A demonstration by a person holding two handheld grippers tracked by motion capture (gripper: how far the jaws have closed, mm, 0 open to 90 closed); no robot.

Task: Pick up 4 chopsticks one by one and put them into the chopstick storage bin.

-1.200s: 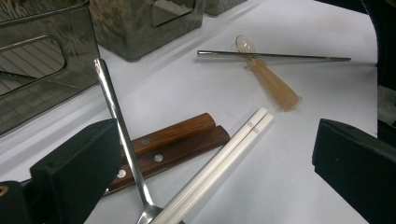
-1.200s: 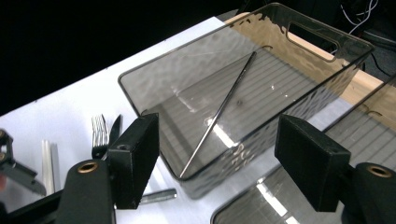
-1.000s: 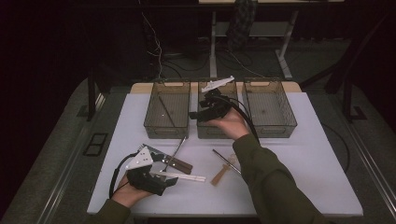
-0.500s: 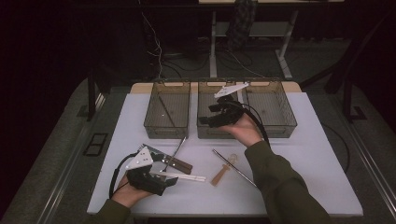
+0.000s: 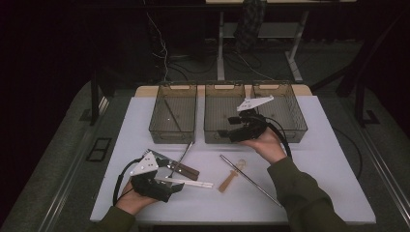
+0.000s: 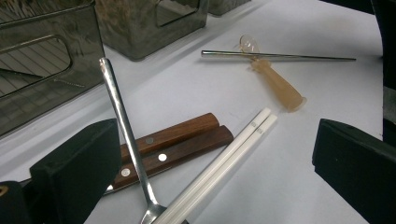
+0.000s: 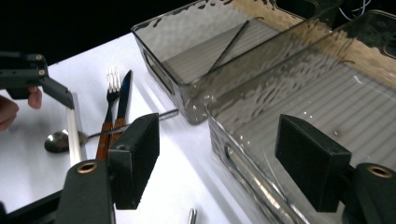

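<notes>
My left gripper [image 5: 167, 189] rests low at the table's front left, jaws wide open [image 6: 212, 177]. Between and ahead of them lie a pair of white chopsticks [image 6: 224, 161], a spoon [image 6: 122, 123] and two wooden-handled pieces [image 6: 175, 142], a fork [image 7: 112, 80] and a knife [image 7: 125, 91]. Farther off are an amber plastic spoon [image 6: 278, 85] and a thin metal rod [image 6: 280, 56]. My right gripper [image 5: 229, 131] hovers open at the front wall of the middle bin [image 5: 223, 113], with nothing between its jaws [image 7: 224, 161].
Three smoky clear bins stand in a row at the back: the left bin [image 5: 173, 113] with a dark stick inside, the middle one, and the right bin [image 5: 283, 108]. The white tabletop [image 5: 314, 159] has free room at the right.
My right gripper has drawn back from over the middle bin toward the person and slightly right. The left gripper and the cutlery have not moved.
</notes>
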